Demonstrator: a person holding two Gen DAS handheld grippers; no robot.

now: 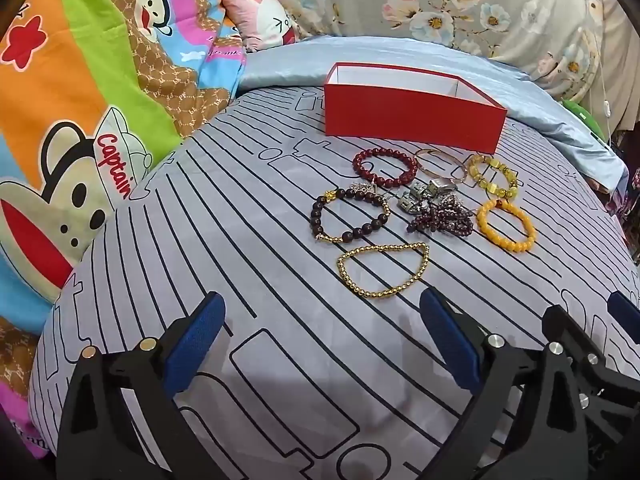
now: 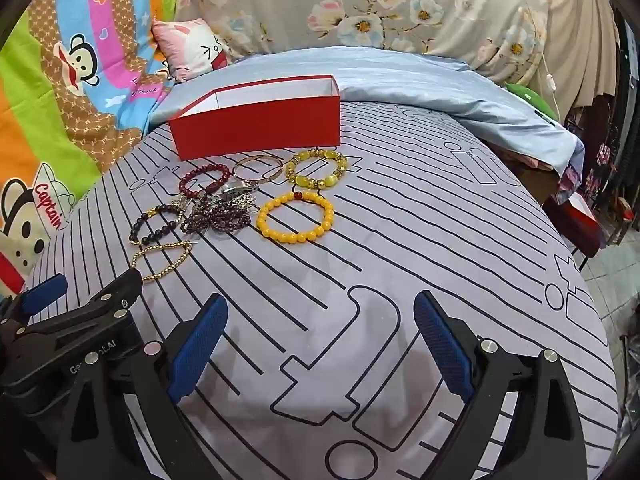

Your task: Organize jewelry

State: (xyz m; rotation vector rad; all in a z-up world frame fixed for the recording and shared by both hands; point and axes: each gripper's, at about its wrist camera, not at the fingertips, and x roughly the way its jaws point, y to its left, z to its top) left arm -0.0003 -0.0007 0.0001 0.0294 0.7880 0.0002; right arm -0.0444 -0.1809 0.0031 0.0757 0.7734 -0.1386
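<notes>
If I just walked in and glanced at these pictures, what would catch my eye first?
Probably the open red box standing on the grey striped bedspread, with a cluster of bracelets spread just in front of it, the bright yellow bead bracelet standing out most. Then the loud cartoon monkey blanket on the left.

Bracelets [image 1: 424, 208] clustered before red box [image 1: 412, 124]

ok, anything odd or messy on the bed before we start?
Nothing damaged. One knot: the watch and garnet strand lie heaped in the middle of the bracelets, apparently tangled. The gold bead bracelet is squashed into a half-moon. The red box sits upright, no jewelry visible inside.
</notes>
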